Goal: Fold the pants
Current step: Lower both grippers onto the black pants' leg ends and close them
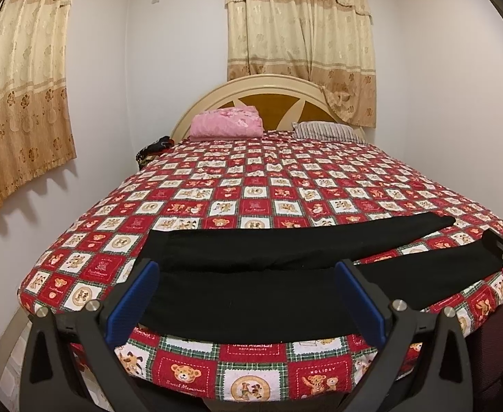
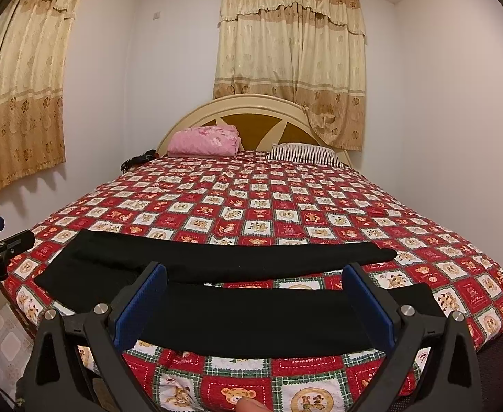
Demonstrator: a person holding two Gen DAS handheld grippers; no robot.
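Both cams low, facing bed (image 1: 286,185) headboard (image 2: 251,110).

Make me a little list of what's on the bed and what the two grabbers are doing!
pants: black pants lying flat near the bed's foot, legs spread apart
bedspread: red teddy-bear quilt
by headboard: pink folded blanket, striped pillow
left gripper: open, holding nothing
right gripper: open, holding nothing
folding: not started yet
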